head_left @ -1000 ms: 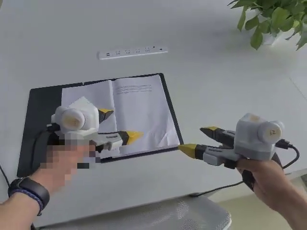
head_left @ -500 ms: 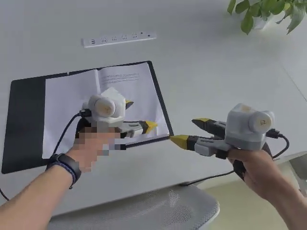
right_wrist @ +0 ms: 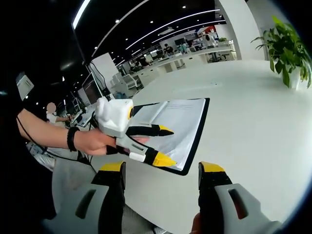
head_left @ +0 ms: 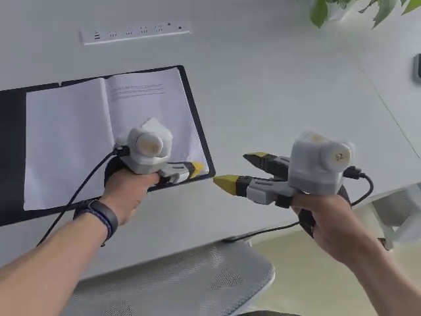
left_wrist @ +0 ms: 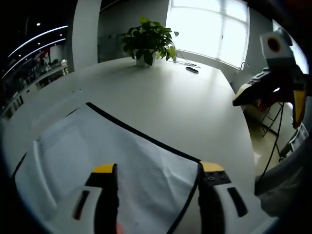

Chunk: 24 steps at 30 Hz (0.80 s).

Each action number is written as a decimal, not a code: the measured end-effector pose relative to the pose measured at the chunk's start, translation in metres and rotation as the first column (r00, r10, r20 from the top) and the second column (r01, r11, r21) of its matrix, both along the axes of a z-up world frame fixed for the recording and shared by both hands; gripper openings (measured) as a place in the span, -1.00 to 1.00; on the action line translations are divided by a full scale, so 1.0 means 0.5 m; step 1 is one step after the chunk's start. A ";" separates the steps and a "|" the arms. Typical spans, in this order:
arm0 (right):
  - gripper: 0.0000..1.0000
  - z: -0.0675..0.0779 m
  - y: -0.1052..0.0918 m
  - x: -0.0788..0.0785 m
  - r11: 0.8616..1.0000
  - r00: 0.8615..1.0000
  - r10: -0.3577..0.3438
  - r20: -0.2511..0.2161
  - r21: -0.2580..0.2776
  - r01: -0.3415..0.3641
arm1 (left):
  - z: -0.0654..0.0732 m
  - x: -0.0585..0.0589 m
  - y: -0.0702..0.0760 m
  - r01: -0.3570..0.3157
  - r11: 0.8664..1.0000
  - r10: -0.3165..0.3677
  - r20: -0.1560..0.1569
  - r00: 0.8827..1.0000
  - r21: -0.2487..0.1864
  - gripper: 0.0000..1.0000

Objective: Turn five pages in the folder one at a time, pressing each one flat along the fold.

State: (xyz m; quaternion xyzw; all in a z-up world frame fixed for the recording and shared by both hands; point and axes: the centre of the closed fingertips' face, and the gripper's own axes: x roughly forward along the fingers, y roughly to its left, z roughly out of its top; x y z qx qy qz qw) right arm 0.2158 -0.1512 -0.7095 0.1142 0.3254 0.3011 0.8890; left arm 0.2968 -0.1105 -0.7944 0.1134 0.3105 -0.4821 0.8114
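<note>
1. Head view: the left gripper (head_left: 187,160) has its jaws apart and holds nothing. It sits over the lower right corner of the open folder (head_left: 66,138), whose white pages lie flat on the tabletop (head_left: 283,85).
2. Head view: the right gripper (head_left: 237,169) is also spread and empty. It is just beside the folder's right edge, with its tips pointing at the left gripper. A power strip (head_left: 135,30) lies beyond the folder, and a plant (head_left: 355,8) stands far beyond the right gripper.
3. Left gripper view: the left gripper (left_wrist: 157,168) stands wide open. The folder (left_wrist: 112,156) lies below and ahead of it, and the black cover edge runs between the jaws. The right gripper (left_wrist: 268,103) is off to the right, and the plant (left_wrist: 148,41) is far ahead.
4. Right gripper view: the right gripper (right_wrist: 162,167) is open and grips nothing, with bare tabletop between its jaws. Ahead of it the left gripper (right_wrist: 166,145), jaws parted, is above the near corner of the folder (right_wrist: 180,122).
</note>
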 end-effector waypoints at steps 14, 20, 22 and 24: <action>0.13 -0.014 0.004 0.023 0.999 1.000 0.023 -0.010 0.035 -0.023 | -0.015 0.011 0.009 0.009 0.999 -0.012 0.082 0.997 0.037 0.26; 0.11 -0.017 0.007 0.032 0.998 0.999 0.033 -0.009 0.049 -0.032 | -0.011 0.011 0.011 0.009 1.000 -0.011 0.084 0.996 0.028 0.19; 0.11 -0.021 0.005 0.036 0.998 0.999 0.033 -0.011 0.056 -0.033 | -0.011 0.013 0.013 0.008 1.000 -0.010 0.084 0.996 0.026 0.16; 0.10 -0.026 0.005 0.039 0.997 0.999 0.034 -0.016 0.065 -0.033 | -0.009 0.013 0.012 0.007 1.000 -0.009 0.081 0.997 0.024 0.14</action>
